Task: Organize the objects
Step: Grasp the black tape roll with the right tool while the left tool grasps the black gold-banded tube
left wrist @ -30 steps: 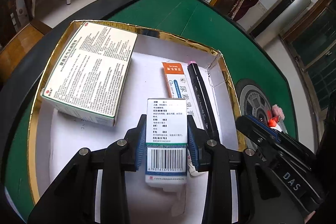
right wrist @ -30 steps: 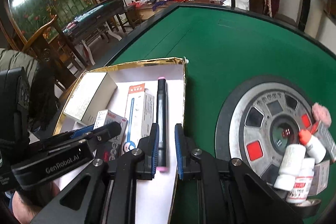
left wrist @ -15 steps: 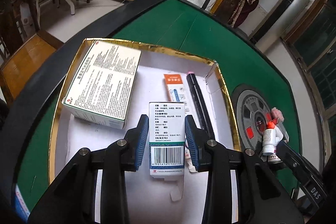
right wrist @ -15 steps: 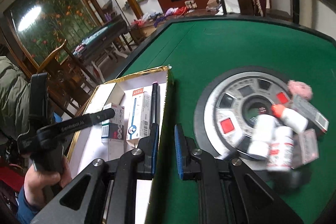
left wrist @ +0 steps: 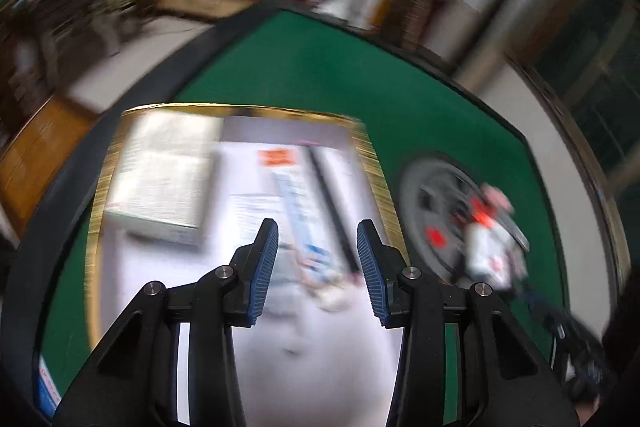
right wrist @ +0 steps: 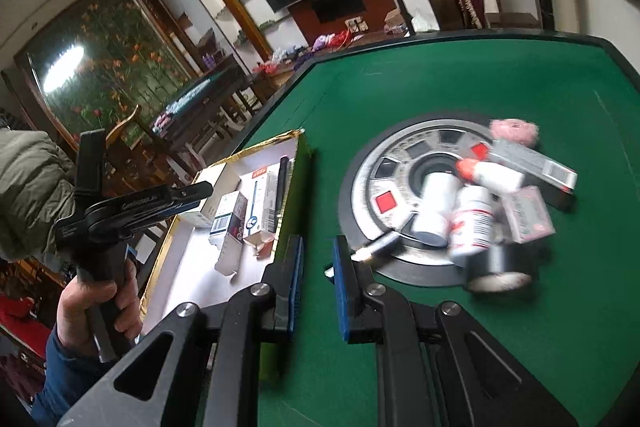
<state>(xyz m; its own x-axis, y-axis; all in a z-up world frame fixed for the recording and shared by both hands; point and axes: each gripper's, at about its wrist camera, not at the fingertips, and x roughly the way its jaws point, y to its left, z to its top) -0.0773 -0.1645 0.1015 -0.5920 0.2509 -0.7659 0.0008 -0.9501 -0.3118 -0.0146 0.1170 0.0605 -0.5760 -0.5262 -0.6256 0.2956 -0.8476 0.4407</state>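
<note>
I see a green felt surface (right wrist: 440,75), a gold-rimmed white tray (right wrist: 192,267), a silver dial (right wrist: 404,163) with red and black squares, a pink puff (right wrist: 514,131), blue ribbed pads (right wrist: 297,281) on black jaws

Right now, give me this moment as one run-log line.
left gripper: jaws opening, nothing between | right gripper: shut, empty | gold-edged box: boxes, black marker | pile of bottles: on table

Black grippers, blue pads, a blue sleeve

Left gripper (left wrist: 317,259) and right gripper (right wrist: 318,277): matte black linkage arms with silver round screws and ribbed blue pads (right wrist: 295,279). White lettering marks the left one's side; the hand (right wrist: 94,311) wears a blue sleeve (right wrist: 56,375).
</note>
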